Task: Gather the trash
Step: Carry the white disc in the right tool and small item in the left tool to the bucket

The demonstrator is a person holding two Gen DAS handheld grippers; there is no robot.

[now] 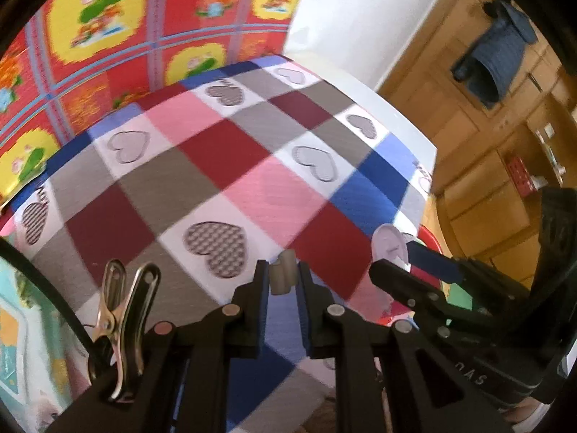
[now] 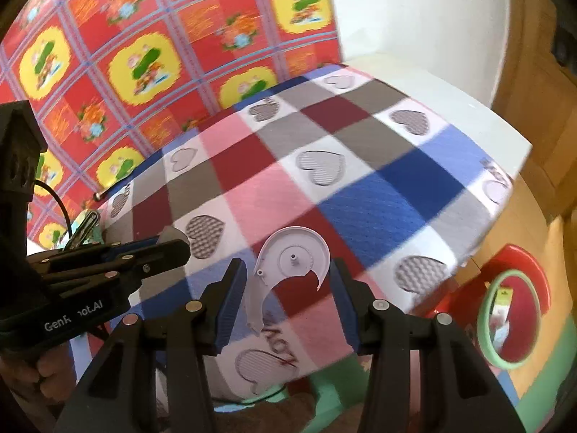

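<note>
My left gripper [image 1: 283, 270] is shut on a small cream piece of trash [image 1: 282, 277], held just above the checked heart-pattern cloth [image 1: 234, 166]. In the right wrist view the left gripper [image 2: 175, 243] shows at the left with a grey scrap [image 2: 172, 234] at its tip. My right gripper [image 2: 288, 265] is shut on a white round plastic shell [image 2: 292, 258] with a hooked cut-out, near the cloth's [image 2: 378, 195] front edge. The left wrist view shows the right gripper [image 1: 395, 258] and the white shell [image 1: 389, 243] at the right.
A red bin with a green rim [image 2: 485, 321] stands low at the right, below the cloth's edge; its red rim [image 1: 431, 238] peeks out behind the right gripper. A red-and-yellow patterned sheet [image 2: 144, 65] hangs behind. Wooden cabinets [image 1: 468, 144] and a dark garment [image 1: 497, 61] are at the right.
</note>
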